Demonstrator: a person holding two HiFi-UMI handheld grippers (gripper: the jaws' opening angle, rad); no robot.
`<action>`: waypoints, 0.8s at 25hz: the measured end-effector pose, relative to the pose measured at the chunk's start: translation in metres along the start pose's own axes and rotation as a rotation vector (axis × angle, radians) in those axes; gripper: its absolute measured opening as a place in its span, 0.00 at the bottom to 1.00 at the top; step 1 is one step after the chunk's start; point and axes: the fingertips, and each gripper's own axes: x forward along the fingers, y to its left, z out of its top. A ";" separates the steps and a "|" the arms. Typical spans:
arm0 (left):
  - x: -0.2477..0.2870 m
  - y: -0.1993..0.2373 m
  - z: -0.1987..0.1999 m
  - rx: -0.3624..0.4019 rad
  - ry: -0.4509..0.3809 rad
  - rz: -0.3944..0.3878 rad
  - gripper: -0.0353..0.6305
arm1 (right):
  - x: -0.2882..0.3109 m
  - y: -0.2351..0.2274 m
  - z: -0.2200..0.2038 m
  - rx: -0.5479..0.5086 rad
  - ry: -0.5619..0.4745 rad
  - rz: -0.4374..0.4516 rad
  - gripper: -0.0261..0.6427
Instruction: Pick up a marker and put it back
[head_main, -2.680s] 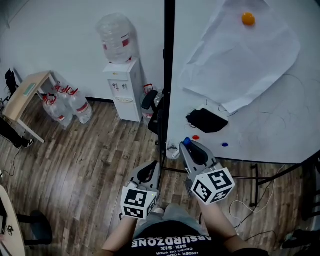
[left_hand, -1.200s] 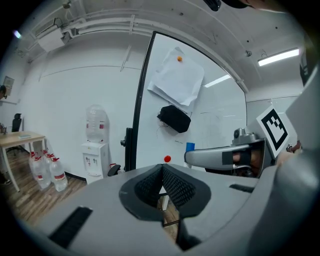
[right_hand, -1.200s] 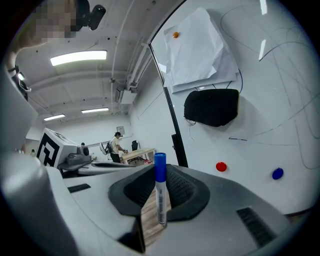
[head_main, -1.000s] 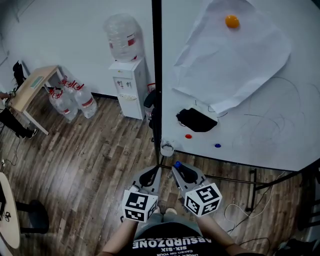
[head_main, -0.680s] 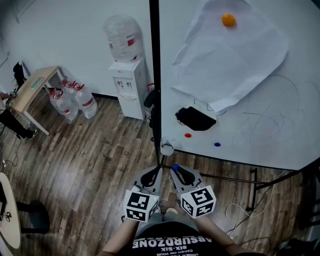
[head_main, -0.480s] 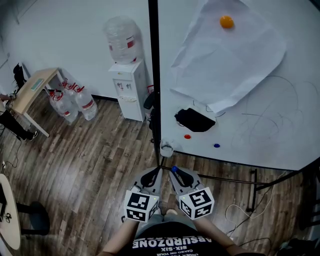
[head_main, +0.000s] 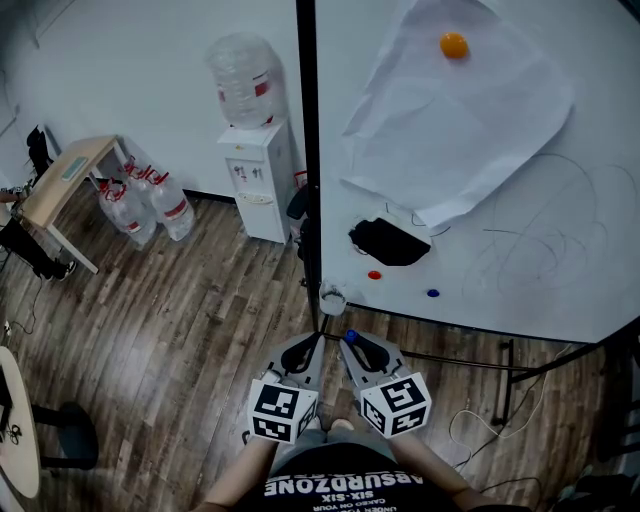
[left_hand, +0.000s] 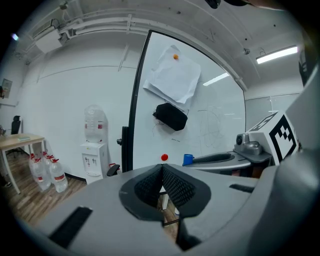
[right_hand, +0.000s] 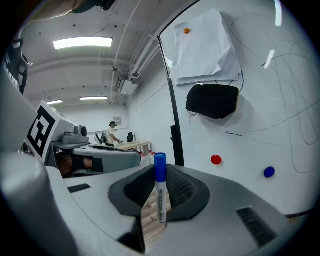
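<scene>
Right gripper: jaws part-closed, pads clamped on the marker. The marker stands upright between them, blue cap on top and above the jaw tips, white barrel running down through the gap.

Left gripper: jaws closed, ribbed pads meeting at the tips, nothing between them. In the head view it sits just beside the right gripper; both are held low in front of the person, over the wooden floor.

The whiteboard stands ahead; the marker is clear of it, not touching. On the board: black eraser, with a red magnet and a blue magnet below it, and a paper sheet pinned by an orange magnet. Faint pen scribbles at right.

A water dispenser stands left of the board frame.
</scene>
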 end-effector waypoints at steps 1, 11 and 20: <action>0.000 0.000 0.000 -0.001 0.000 0.001 0.06 | 0.000 0.000 0.001 0.000 -0.003 0.000 0.13; -0.001 -0.004 -0.001 0.000 0.007 -0.005 0.06 | -0.006 -0.002 0.012 -0.005 -0.023 -0.001 0.13; 0.000 -0.006 -0.001 0.001 0.003 -0.008 0.06 | -0.012 -0.004 0.041 -0.024 -0.087 0.000 0.13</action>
